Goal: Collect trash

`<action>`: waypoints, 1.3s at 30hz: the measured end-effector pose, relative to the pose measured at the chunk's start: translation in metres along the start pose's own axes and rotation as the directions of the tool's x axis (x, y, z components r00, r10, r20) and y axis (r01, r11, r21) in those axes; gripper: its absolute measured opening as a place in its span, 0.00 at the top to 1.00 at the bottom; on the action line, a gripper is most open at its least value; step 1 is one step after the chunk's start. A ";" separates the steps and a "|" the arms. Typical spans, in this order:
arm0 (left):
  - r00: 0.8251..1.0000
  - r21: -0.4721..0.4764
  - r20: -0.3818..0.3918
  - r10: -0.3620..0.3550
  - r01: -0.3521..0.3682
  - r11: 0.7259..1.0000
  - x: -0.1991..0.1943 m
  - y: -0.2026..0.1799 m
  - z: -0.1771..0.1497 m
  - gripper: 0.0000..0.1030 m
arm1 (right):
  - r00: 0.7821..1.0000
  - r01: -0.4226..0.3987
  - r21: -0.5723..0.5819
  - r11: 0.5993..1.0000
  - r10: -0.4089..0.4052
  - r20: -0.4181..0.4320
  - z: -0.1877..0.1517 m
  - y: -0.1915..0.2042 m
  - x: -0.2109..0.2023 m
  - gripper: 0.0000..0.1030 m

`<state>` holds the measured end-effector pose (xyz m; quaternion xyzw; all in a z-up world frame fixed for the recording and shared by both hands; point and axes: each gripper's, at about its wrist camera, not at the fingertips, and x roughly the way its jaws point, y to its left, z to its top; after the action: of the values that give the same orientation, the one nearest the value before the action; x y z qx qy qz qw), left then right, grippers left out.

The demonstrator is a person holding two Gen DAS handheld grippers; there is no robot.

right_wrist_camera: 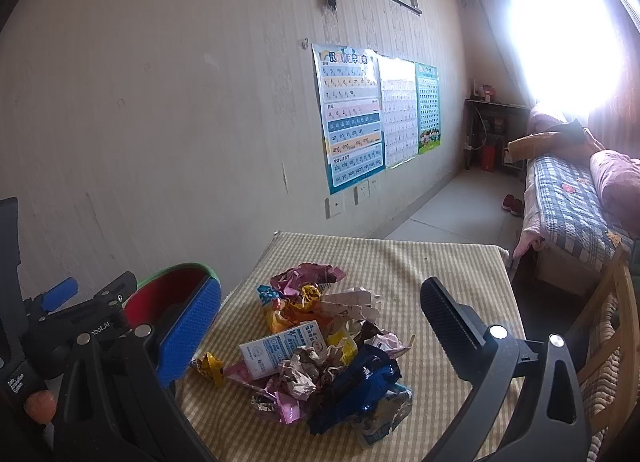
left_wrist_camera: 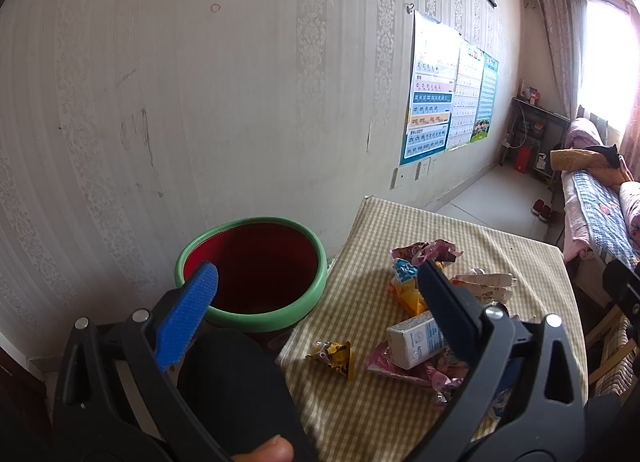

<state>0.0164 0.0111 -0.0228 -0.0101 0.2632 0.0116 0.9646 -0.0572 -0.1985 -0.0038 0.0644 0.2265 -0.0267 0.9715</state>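
My left gripper (left_wrist_camera: 320,302) fills the foreground of its wrist view, fingers spread wide and holding nothing, its blue pad (left_wrist_camera: 188,318) over the near rim of the red bin with a green rim (left_wrist_camera: 250,318), which stands just beside the table's left edge against the wallpapered wall. My right gripper (right_wrist_camera: 320,326) hangs over the checked tablecloth (right_wrist_camera: 440,262), its fingers likewise spread apart and empty, framing the trash pile (right_wrist_camera: 320,358). The heap lies in the middle of the table: a white milk carton (right_wrist_camera: 280,348) touching crumpled pink wrappers (right_wrist_camera: 280,402), a dark blue foil bag (right_wrist_camera: 356,382) and an orange packet (right_wrist_camera: 292,310). A small yellow wrapper (left_wrist_camera: 334,354) lies slightly apart, nearer the bin. Learning charts (right_wrist_camera: 352,117) hang on the wall beyond.
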 end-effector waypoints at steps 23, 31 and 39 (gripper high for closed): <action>0.931 0.168 -0.331 -0.156 0.220 0.961 0.091 -0.054 -0.061 0.05 | 0.950 -0.017 0.065 0.998 0.036 -0.311 -0.057 -0.049 0.095 0.07; 0.826 0.111 -0.485 -0.289 0.386 0.916 0.103 -0.068 -0.081 0.25 | 0.926 -0.022 0.107 0.994 0.060 -0.372 -0.055 -0.061 0.118 0.10; 0.698 0.115 -0.619 -0.361 0.535 0.837 0.111 -0.107 -0.111 0.62 | 0.868 -0.022 0.283 0.959 0.159 -0.471 -0.080 -0.100 0.130 0.39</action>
<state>0.0587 -0.0963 -0.1735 0.0617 0.5288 -0.2680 0.8029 0.0166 -0.2890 -0.1443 0.2104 0.4558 0.0060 0.8649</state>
